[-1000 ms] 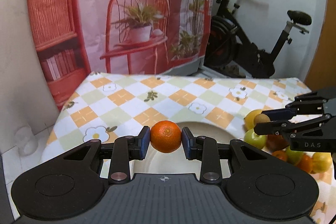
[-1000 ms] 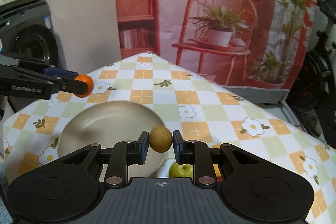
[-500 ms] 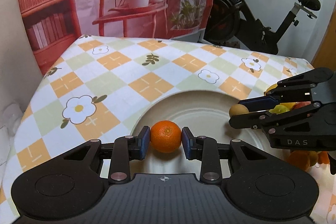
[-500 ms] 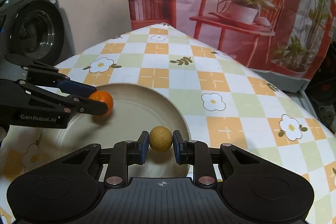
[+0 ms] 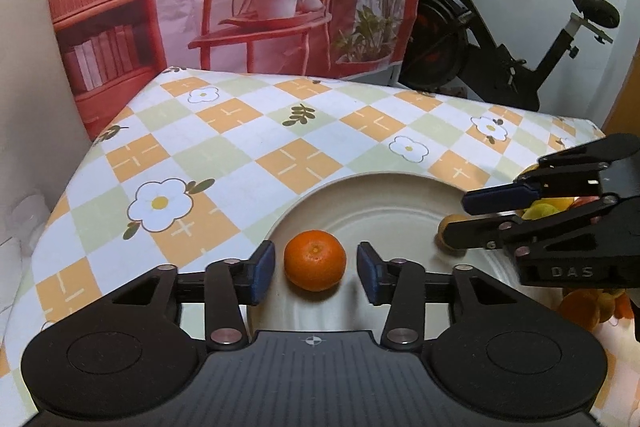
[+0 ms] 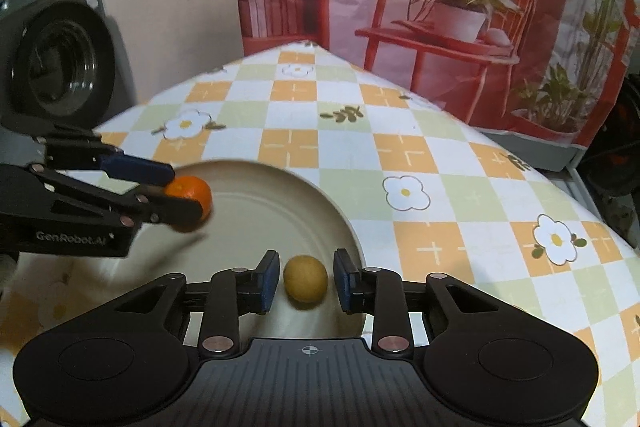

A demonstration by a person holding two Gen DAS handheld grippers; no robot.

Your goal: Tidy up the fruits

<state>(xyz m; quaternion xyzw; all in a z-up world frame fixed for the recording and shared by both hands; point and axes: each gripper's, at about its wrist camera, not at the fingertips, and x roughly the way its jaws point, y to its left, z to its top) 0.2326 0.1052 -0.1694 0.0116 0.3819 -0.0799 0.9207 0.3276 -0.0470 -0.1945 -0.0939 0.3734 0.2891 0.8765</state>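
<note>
- Left wrist view: the table [image 5: 248,147] with checked cloth carries a plate [image 5: 384,199] near its front edge.
- Left gripper [image 5: 316,267]: jaws have just been opening and stand clear of the orange [image 5: 315,265], which rests on the plate between them.
- Right gripper [image 6: 306,281]: jaws have just parted slightly, released around the brown fruit [image 6: 306,283] at the plate's right rim.
- A fruit pile [image 5: 580,307] lies right of the plate.

fruit pile [image 5: 576,307] mostly behind right claw [image 5: 456,219]
</note>
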